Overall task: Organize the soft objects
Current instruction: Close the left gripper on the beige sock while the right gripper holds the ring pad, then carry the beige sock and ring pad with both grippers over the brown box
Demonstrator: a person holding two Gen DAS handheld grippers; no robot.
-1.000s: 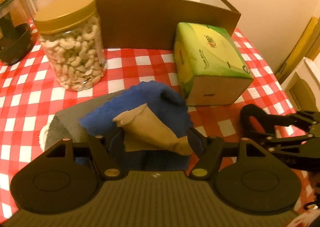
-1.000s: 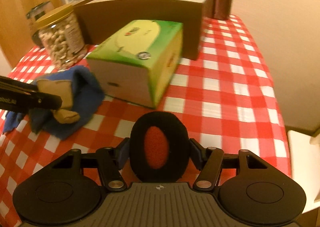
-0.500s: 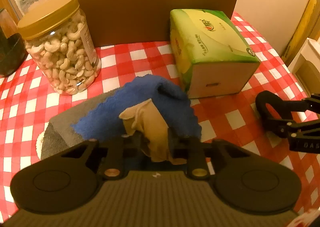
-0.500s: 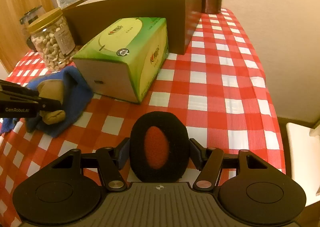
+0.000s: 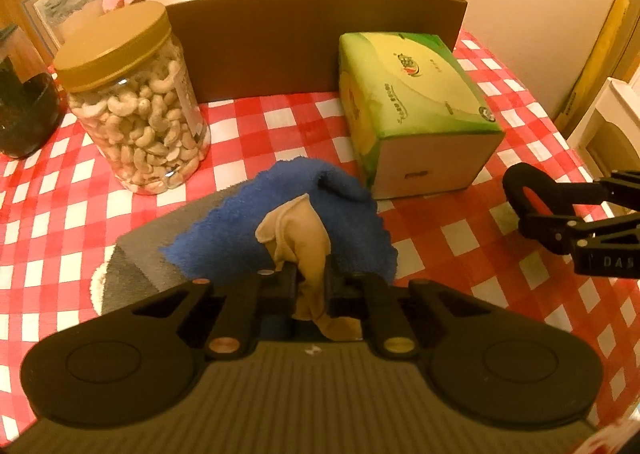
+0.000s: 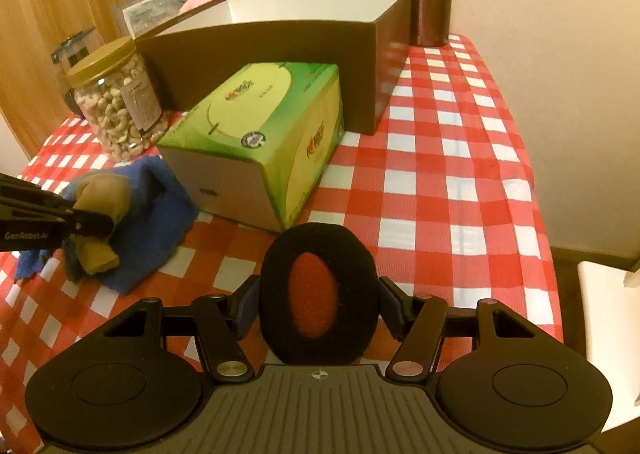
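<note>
Left wrist view, lower centre: left gripper [image 5: 311,279], jaws just closed, pinches the crumpled tan fabric piece [image 5: 298,240], perhaps a stocking, off the blue terry cloth [image 5: 320,214], while right gripper [image 6: 319,296] clasps a black-and-red foam ear pad [image 6: 318,288], likely for the open brown cardboard box [image 5: 320,26].

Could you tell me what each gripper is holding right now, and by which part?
The left gripper has just closed on the tan sock near its lower end. The right gripper holds the black ear pad by its outer sides.
</note>
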